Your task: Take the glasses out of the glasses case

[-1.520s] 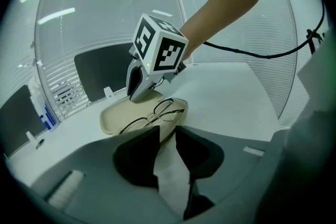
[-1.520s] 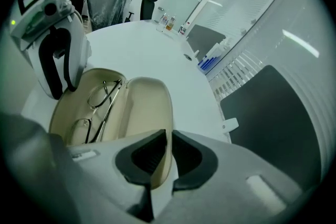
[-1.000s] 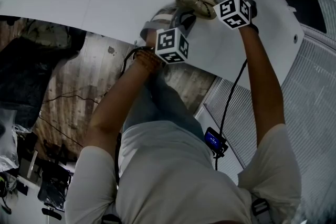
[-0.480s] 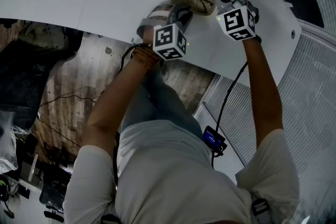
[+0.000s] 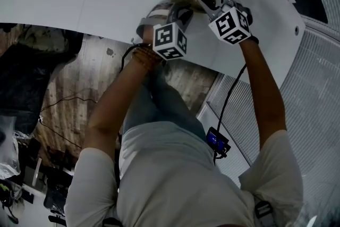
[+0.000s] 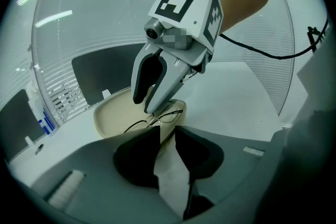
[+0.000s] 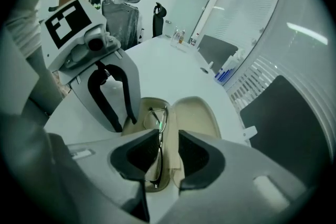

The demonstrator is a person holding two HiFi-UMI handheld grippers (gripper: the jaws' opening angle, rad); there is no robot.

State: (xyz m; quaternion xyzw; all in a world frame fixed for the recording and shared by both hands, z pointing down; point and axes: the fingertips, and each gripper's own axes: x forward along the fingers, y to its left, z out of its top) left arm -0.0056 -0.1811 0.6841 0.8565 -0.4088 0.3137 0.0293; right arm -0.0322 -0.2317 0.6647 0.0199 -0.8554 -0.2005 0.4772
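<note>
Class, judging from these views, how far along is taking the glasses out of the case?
Done: the glasses case lies open. In hand: the left claw sits at its rim; the right claw is opening, with the glasses between its jaws. Left: the glasses are still inside, so gripping and lifting them out.

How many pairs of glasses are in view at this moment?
1. The glasses lie in the open glasses case on the white table, in the half left of the hinge in the right gripper view. No second pair shows.
</note>
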